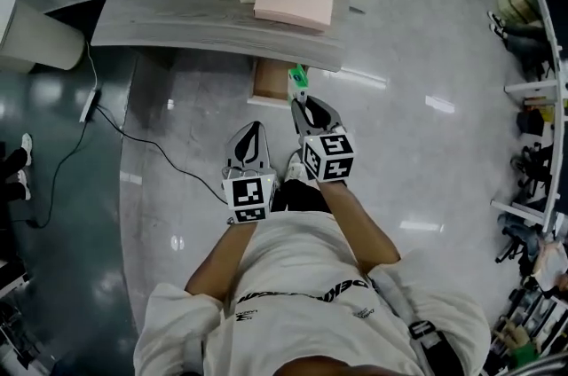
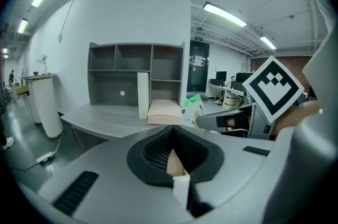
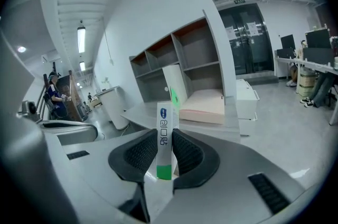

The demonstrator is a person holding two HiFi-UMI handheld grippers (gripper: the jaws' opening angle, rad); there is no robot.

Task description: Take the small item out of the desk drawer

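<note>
Now, right gripper (image 1: 302, 104) fingers clamp a slim white-and-green carton (image 3: 164, 130) upright, seemingly to clear the open brown wooden drawer (image 1: 266, 83); left gripper (image 1: 251, 130) fingers closed, empty.

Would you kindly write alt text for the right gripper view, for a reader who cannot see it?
The right hand-held gripper clamps a slim white-and-green box upright between its jaws. Behind stand a grey desk with shelves and a pink box.

Carton (image 1: 298, 80) between right gripper (image 1: 300, 102) fingers (image 1: 324, 112), beside drawer (image 1: 268, 82) below desk (image 1: 177, 19)
</note>
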